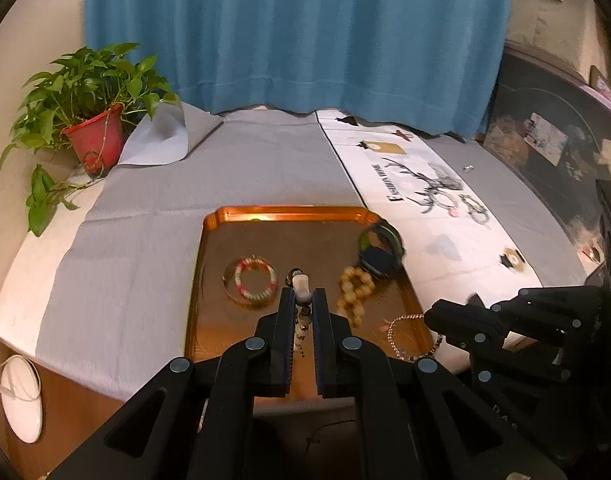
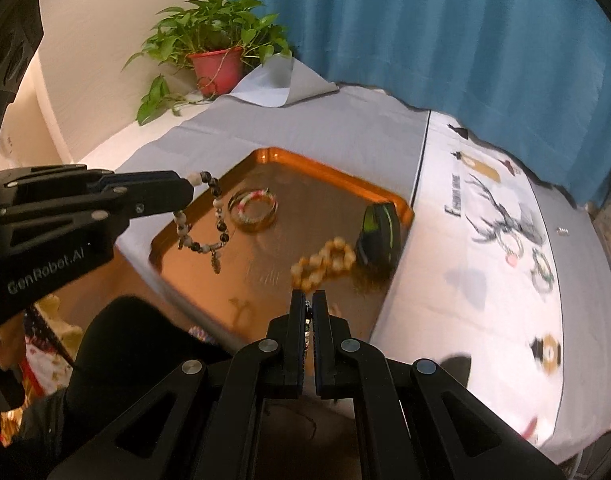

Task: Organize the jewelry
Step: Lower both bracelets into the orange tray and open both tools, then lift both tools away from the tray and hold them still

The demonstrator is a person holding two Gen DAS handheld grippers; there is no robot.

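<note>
A table covered by a grey cloth [image 1: 145, 240] carries an orange tray [image 1: 289, 213] just ahead of the left gripper [image 1: 304, 300], a white printed runner [image 1: 425, 216] to its right, and a potted plant [image 1: 95, 136] far left.

One copper tray [image 1: 289, 213], one potted plant [image 1: 93, 120], one watch [image 2: 379, 236], four beaded bracelets [image 2: 321, 266], two tools [image 1: 303, 300].

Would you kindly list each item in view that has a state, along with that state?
Left gripper: shut on the black-and-white bead bracelet, which hangs above the tray.
Right gripper: shut on a thin chain.
Pink-and-green bangle: lying flat in the copper tray.
Yellow bead bracelet: lying in the tray.
Dark watch: standing on edge in the tray's corner.
</note>
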